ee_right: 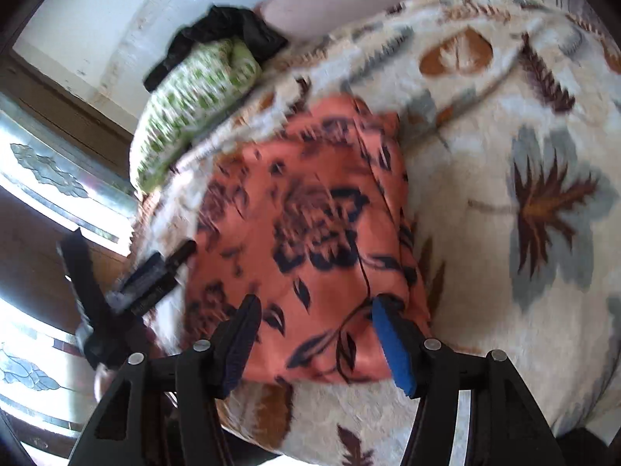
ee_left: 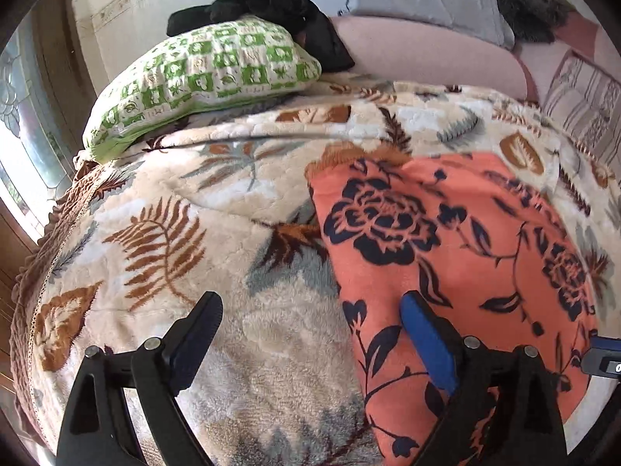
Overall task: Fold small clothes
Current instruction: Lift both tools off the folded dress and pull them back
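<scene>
Nearest of all, the right gripper (ee_right: 314, 339) hovered with its jaws spread over the near edge of the orange floral cloth (ee_right: 306, 233), pinching nothing. That cloth lay flat on the leaf-patterned blanket (ee_right: 524, 310), its right edge seeming to show stacked layers, so I judged at least one fold already made, though motion blur made that hard to confirm. Further folds, or tidying away, probably remained. The left gripper (ee_left: 310, 334) also stood with jaws wide apart, straddling the cloth's left edge (ee_left: 349, 310), one finger over the blanket and the other over the cloth. Far off sat a green checked pillow (ee_left: 202, 77) with a dark garment (ee_left: 271, 7) heaped behind it. No basket or other container showed.
</scene>
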{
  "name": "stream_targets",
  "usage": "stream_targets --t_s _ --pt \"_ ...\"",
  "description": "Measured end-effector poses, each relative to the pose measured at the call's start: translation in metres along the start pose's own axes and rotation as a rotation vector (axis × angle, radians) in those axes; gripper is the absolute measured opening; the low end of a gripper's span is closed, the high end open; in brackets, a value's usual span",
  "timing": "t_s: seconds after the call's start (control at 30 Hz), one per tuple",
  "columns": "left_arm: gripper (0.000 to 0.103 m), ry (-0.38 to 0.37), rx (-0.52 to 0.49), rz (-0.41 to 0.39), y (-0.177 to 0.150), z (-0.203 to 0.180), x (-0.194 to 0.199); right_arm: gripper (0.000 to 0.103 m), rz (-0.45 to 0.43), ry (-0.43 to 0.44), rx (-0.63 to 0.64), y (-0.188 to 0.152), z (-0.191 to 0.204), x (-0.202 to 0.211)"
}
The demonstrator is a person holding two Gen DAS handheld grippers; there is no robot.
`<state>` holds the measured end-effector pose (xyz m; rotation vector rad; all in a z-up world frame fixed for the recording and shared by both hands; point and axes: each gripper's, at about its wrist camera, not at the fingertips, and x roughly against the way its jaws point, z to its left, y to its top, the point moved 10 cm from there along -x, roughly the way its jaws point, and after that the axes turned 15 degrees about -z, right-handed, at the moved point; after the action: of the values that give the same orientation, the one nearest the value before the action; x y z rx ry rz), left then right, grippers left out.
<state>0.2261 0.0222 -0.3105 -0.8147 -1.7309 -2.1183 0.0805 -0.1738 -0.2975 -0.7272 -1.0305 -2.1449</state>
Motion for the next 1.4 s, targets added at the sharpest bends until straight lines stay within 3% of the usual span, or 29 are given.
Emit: stream_targets --t_s 0.03,0.07,0.23,0.37,0.57,0.87,1.4 --pt "0.093 0.018 -0.007 -0.004 -0.002 0.000 -0.001 0.047 0.002 -0.009 0.011 -0.009 -0.006 -0.006" --pt "0.093 0.031 0.000 -0.019 0.000 0.001 0.004 0.046 -0.042 -0.014 0.027 -0.007 -0.006 -0.003" --pt "0.093 0.087 0.004 -0.078 0.005 0.000 0.058 0.046 -0.040 -0.007 0.052 0.006 0.012 0.027" --pt "0.095 0.107 0.075 -0.164 0.022 -0.003 0.115 0.060 -0.214 -0.067 0.205 0.034 0.027 0.077" --pt "0.098 0.179 0.087 -0.274 0.053 0.002 0.168 0.060 -0.369 -0.067 0.264 0.059 0.049 0.127" --pt "0.098 0.186 0.145 -0.267 0.056 0.002 0.187 0.060 -0.393 -0.032 0.279 0.051 0.060 0.146" --pt "0.098 0.204 0.108 -0.277 0.056 -0.001 0.189 0.060 -0.394 -0.016 0.298 0.042 0.066 0.139"
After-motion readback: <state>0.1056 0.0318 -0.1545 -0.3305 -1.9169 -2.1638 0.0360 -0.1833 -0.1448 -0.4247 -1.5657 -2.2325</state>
